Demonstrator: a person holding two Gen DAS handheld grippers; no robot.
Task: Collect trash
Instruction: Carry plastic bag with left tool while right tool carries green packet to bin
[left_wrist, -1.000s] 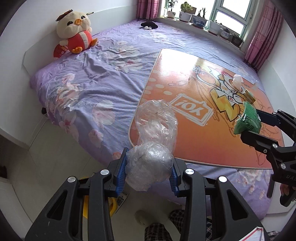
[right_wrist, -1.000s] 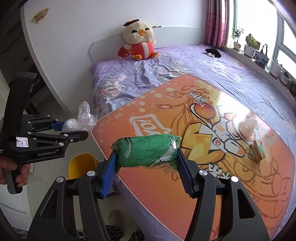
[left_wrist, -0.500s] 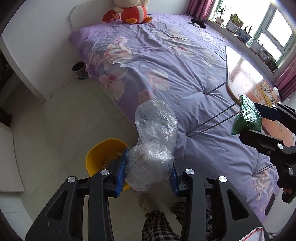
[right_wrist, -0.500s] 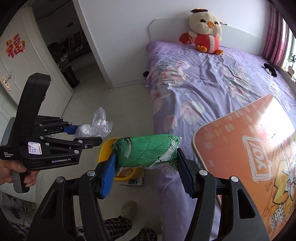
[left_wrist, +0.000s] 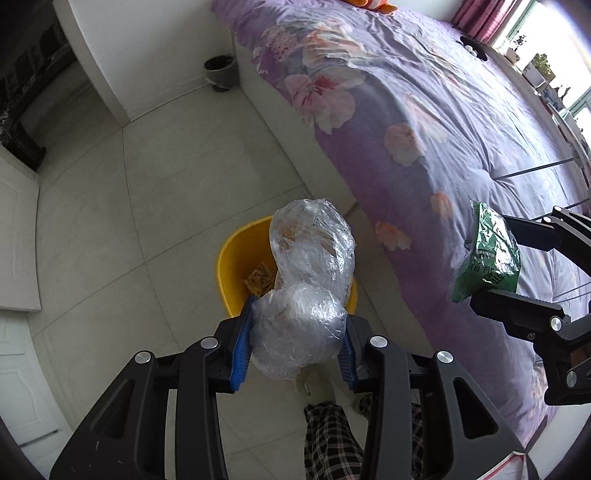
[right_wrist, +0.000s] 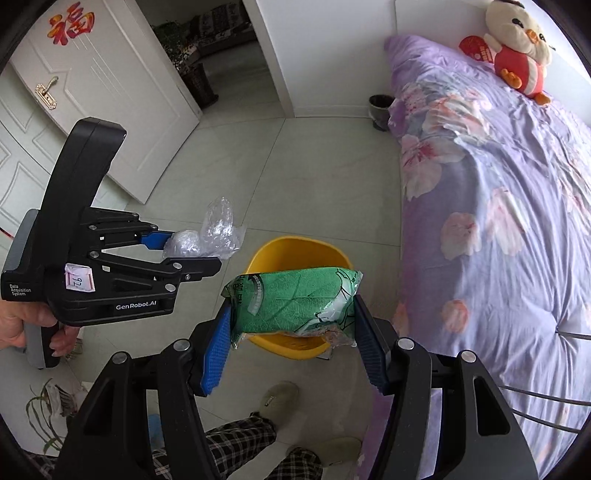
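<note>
Left wrist view: my left gripper (left_wrist: 295, 343) clenching crumpled clear plastic wrap (left_wrist: 306, 295), right gripper (right_wrist: 291, 332) clenching green leaf-print packet (right_wrist: 295, 299), both now swung from bed (left_wrist: 424, 110) over round yellow plastic bin (left_wrist: 231, 266); drop is next.

I see a pale tiled floor (right_wrist: 314, 177) running from near me to a white wall (right_wrist: 325, 48) at the far side. A bed (right_wrist: 517, 206) with a purple flowered cover fills the right. A white door (right_wrist: 99, 110) with a brass handle stands open on the left, a dim room beyond it. Daylight comes through a window (left_wrist: 554, 55) at the far right, past pink curtains (left_wrist: 480, 18).
</note>
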